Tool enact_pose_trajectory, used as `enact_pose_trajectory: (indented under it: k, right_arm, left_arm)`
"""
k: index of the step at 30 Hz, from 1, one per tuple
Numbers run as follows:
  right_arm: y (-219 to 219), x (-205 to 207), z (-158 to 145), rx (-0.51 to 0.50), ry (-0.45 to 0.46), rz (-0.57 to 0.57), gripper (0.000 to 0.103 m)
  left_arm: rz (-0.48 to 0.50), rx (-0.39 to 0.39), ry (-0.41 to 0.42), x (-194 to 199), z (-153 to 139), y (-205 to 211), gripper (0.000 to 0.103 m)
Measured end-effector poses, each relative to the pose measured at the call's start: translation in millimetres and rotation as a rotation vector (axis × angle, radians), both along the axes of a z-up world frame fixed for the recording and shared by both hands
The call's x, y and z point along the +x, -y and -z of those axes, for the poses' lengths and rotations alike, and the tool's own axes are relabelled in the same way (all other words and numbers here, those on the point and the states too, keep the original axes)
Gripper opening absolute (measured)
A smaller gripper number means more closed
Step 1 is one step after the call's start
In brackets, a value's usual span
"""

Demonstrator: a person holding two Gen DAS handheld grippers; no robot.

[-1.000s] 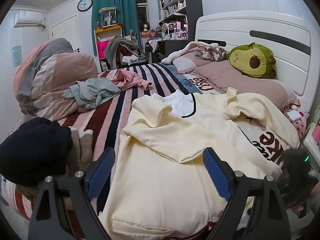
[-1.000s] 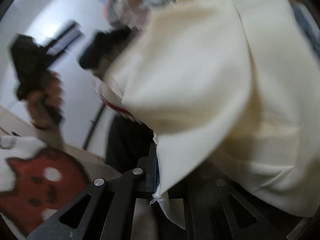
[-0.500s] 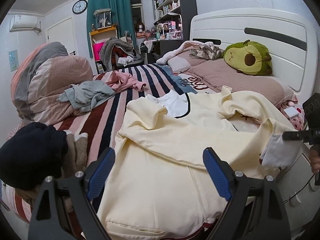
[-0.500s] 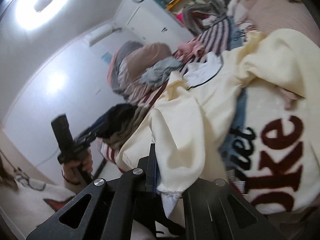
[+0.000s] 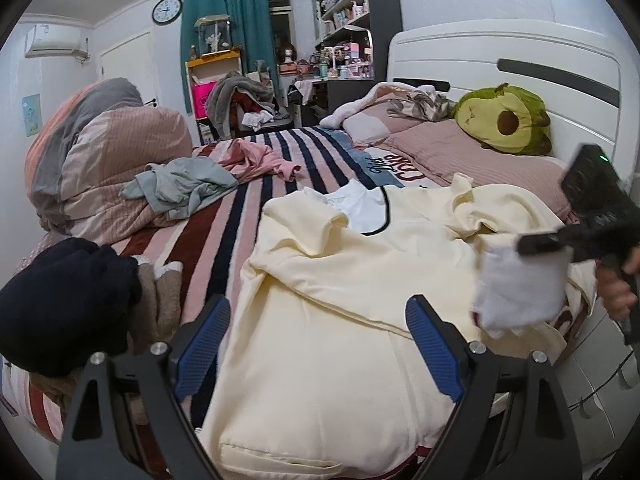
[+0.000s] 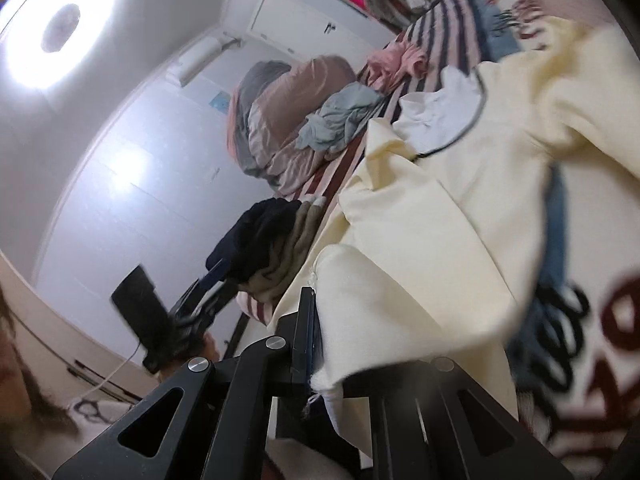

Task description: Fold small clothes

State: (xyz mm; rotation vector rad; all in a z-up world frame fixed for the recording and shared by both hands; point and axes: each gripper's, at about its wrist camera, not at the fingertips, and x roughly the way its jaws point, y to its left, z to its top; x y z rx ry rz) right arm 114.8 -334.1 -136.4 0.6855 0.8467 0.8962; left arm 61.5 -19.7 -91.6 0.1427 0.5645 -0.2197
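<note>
The cream top (image 5: 360, 280) lies spread on the bed (image 5: 224, 232). The right gripper (image 6: 316, 344) pinches its sleeve cuff (image 5: 516, 292), lifted to fold inward. The left gripper (image 5: 320, 344) hovers, fingers wide and empty, over the hem.

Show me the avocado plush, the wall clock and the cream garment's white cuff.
avocado plush (image 5: 505, 120), left wrist view, on its brown pit.
wall clock (image 5: 167, 10), left wrist view, on its face.
white cuff (image 5: 520, 288), left wrist view, on the middle of the cuff.
</note>
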Motion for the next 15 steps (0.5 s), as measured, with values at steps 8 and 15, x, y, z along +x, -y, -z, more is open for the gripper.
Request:
enact_pose_trajectory:
  k: [8, 15]
  right_arm:
    - [-67, 87, 26, -0.023, -0.168, -0.123, 0.04]
    - [-106, 113, 39, -0.3, -0.197, -0.184, 0.046]
  left_arm:
    - [-0.058, -0.007, -0.012, 18, 12, -35, 0.087]
    - [-0.049, -0.004, -0.04, 40, 25, -40, 0.087]
